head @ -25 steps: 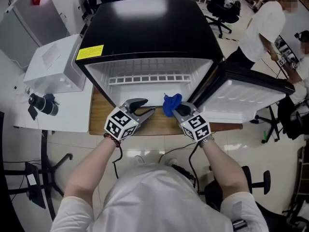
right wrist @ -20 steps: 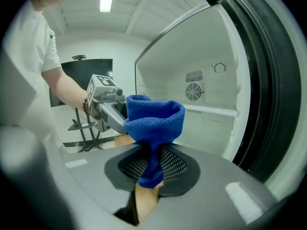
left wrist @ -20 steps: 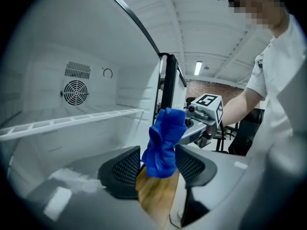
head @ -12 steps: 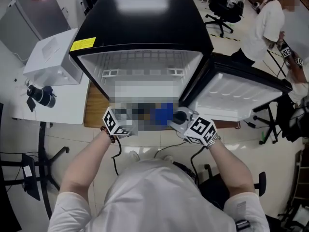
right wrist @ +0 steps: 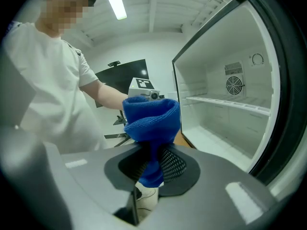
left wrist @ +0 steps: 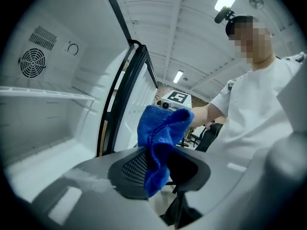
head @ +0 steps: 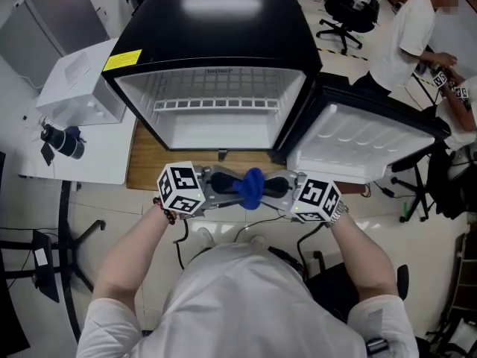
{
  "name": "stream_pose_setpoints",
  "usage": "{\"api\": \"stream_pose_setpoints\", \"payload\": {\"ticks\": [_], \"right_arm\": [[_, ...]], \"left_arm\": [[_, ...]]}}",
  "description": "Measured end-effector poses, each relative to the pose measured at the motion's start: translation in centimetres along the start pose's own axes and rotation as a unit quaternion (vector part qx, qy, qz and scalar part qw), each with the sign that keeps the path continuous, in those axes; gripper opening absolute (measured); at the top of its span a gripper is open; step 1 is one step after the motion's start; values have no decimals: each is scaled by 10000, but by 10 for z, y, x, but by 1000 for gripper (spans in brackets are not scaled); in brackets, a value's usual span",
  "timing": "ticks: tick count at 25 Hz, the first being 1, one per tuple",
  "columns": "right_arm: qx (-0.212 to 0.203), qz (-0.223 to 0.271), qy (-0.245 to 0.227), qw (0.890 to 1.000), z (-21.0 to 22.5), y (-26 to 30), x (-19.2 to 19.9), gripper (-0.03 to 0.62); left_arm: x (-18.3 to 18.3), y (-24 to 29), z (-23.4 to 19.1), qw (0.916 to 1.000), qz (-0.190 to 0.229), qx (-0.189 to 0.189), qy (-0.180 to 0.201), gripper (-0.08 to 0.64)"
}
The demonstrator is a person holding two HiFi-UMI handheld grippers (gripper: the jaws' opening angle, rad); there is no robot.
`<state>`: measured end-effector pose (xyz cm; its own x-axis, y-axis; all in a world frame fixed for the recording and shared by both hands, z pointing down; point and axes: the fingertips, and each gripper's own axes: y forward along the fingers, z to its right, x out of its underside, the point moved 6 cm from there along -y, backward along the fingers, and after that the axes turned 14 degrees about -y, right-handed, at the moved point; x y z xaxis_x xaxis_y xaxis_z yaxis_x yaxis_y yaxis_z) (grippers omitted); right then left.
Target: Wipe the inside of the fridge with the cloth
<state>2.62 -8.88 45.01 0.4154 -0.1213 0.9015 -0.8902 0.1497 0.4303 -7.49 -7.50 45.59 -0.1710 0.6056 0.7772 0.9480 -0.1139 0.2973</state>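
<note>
The blue cloth [head: 250,187] hangs in the air in front of the open black fridge [head: 216,28], between my two grippers, which point at each other. My left gripper [head: 223,185] comes in from the left, its jaws closing with the cloth's edge between them. In the left gripper view the cloth [left wrist: 160,128] sits pinched in that gripper [left wrist: 158,169]. My right gripper [head: 277,187] is shut on the cloth's other side. In the right gripper view the cloth [right wrist: 151,116] bunches up above that gripper [right wrist: 152,164]. The fridge interior is white with a wire shelf [head: 212,104].
The fridge door [head: 358,144] stands swung open to the right. The fridge rests on a wooden board [head: 145,166]. A white box [head: 78,88] and a black device [head: 63,142] sit at the left. People [head: 414,36] and office chairs [head: 343,13] are at the back right.
Both grippers have drawn back from the fridge opening and turned to face each other. The left gripper, earlier empty, now has the cloth between its jaws as well.
</note>
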Motion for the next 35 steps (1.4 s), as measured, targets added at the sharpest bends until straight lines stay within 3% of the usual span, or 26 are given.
{"api": "stream_pose_setpoints", "payload": {"ticks": [5, 10, 17, 22, 26, 35], "right_arm": [[308, -136, 14, 9994, 4, -4, 6, 64], [1221, -409, 108, 9916, 23, -13, 20, 87], [2391, -679, 195, 9684, 38, -42, 37, 89], [2950, -752, -1, 9525, 34, -64, 38, 34], [3211, -761, -81, 9439, 29, -78, 38, 2], [3554, -841, -265, 9306, 16, -106, 49, 2]], "left_arm": [[0, 4, -4, 9989, 214, -398, 81, 86], [-5, 4, -23, 9911, 634, -1166, 139, 80], [-14, 13, -60, 9669, 1113, -2290, 193, 80], [-19, 29, -93, 9466, 1379, -2912, 107, 80], [-22, 43, -124, 9363, 1505, -3173, -88, 81], [-31, 74, -181, 9291, 1538, -3342, -365, 81]]}}
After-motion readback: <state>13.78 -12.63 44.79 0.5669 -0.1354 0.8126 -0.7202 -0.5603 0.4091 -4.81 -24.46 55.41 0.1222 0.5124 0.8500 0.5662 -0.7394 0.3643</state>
